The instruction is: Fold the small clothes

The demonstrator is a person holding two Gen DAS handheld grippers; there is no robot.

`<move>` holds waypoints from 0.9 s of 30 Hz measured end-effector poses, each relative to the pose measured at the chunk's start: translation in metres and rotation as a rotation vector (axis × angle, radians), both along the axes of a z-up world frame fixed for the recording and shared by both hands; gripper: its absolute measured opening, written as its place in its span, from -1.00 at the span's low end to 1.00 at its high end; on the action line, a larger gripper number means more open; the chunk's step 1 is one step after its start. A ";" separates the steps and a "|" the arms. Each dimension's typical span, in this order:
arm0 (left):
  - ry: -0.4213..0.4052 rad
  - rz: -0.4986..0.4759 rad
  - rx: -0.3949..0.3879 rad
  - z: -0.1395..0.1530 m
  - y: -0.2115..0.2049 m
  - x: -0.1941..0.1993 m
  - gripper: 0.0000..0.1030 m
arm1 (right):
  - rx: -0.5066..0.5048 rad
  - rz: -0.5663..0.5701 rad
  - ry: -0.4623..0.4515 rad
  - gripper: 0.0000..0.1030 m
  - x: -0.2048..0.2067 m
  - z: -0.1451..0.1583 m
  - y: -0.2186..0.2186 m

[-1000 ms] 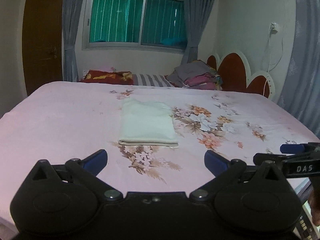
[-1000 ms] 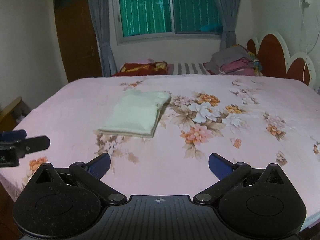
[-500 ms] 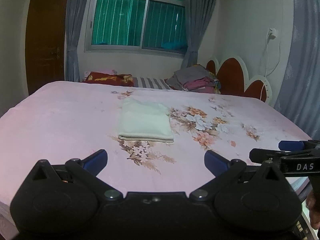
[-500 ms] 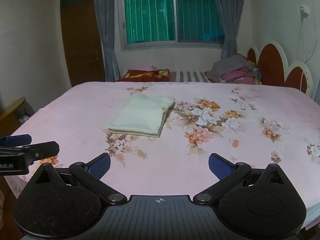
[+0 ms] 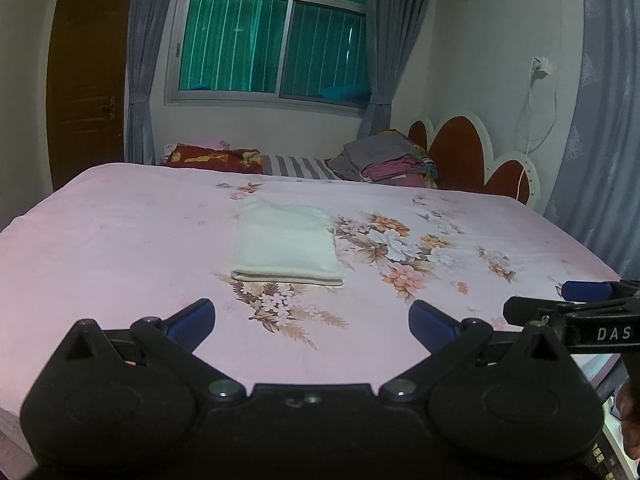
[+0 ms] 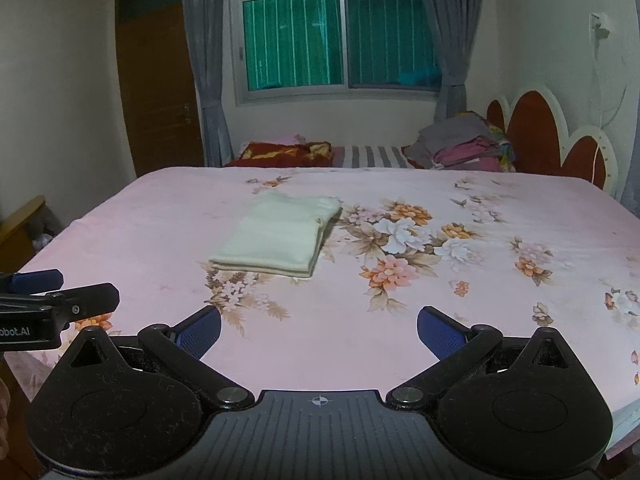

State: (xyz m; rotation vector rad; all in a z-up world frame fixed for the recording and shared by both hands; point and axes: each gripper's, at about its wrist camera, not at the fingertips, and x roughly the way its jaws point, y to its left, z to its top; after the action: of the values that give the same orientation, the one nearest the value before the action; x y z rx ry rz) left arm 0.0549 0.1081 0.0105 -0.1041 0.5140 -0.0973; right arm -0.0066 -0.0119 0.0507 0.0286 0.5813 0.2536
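Observation:
A cream-white garment (image 5: 286,242) lies folded into a flat rectangle on the pink floral bedspread (image 5: 120,232), near the middle of the bed. It also shows in the right wrist view (image 6: 278,234). My left gripper (image 5: 312,318) is open and empty, held back above the bed's near edge, well short of the garment. My right gripper (image 6: 319,330) is open and empty too, level with the left one and to its right. Each gripper shows side-on in the other's view: the right one (image 5: 576,300), the left one (image 6: 60,292).
A pile of grey and pink clothes (image 5: 384,160) and a red patterned pillow (image 5: 212,158) lie at the far end of the bed. A red scalloped headboard (image 5: 472,156) stands at the right. A brown door (image 5: 86,88) is at the far left.
Both grippers have drawn back and risen away from the bed, so the folded garment looks farther off. Both stay open. The garment has not moved.

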 end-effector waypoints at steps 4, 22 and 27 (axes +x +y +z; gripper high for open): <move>0.000 0.001 0.003 -0.001 0.000 0.000 0.99 | -0.001 0.001 0.000 1.00 -0.001 0.001 0.000; -0.004 0.001 0.006 0.002 0.004 -0.002 0.99 | -0.005 0.005 -0.005 1.00 0.003 0.004 -0.003; -0.003 -0.002 0.006 0.003 0.005 -0.003 0.99 | -0.004 0.008 -0.008 1.00 0.004 0.004 -0.003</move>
State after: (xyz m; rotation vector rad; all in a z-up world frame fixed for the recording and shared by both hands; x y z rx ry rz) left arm 0.0515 0.1135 0.0139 -0.0970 0.5114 -0.0982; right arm -0.0027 -0.0150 0.0543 0.0211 0.5738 0.2604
